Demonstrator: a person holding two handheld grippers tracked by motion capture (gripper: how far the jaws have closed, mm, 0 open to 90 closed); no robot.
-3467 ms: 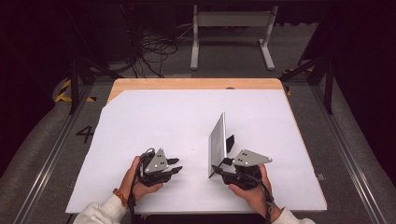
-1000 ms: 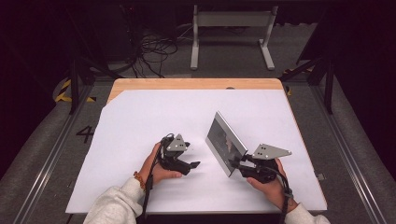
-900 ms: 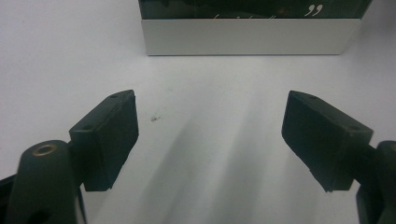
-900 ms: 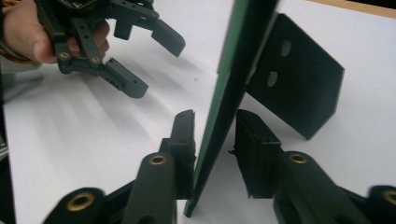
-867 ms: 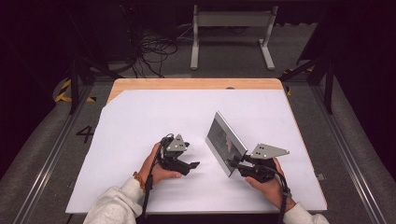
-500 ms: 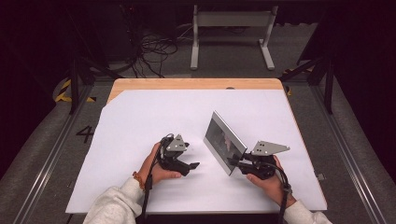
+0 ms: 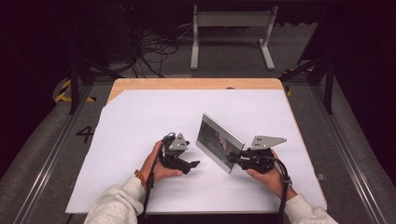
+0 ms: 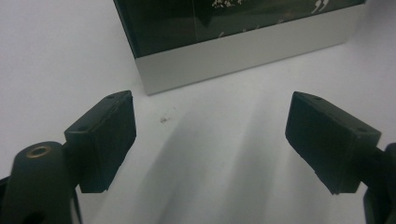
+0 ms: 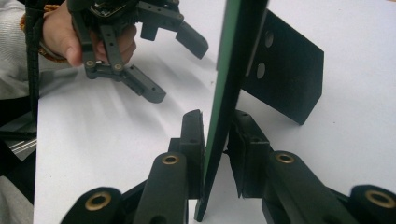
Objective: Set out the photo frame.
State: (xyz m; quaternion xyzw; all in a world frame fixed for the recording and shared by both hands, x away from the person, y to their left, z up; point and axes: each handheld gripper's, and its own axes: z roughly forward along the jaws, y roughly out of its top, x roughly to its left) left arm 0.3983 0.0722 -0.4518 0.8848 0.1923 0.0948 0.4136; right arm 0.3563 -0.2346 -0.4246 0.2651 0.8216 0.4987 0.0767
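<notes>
The right gripper (image 7: 235, 157) has been closing its jaws onto the picture frame (image 7: 218, 142) — now tilted, no longer upright.

The white-covered rectangular table (image 7: 140, 130) is brightly and evenly lit from above while the surroundings stay dark; soft shadows fall beneath the hands, and the close gripper views are slightly blurred.

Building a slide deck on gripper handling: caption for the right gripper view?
Right gripper clamps the picture frame edge-on above the white table.
</notes>
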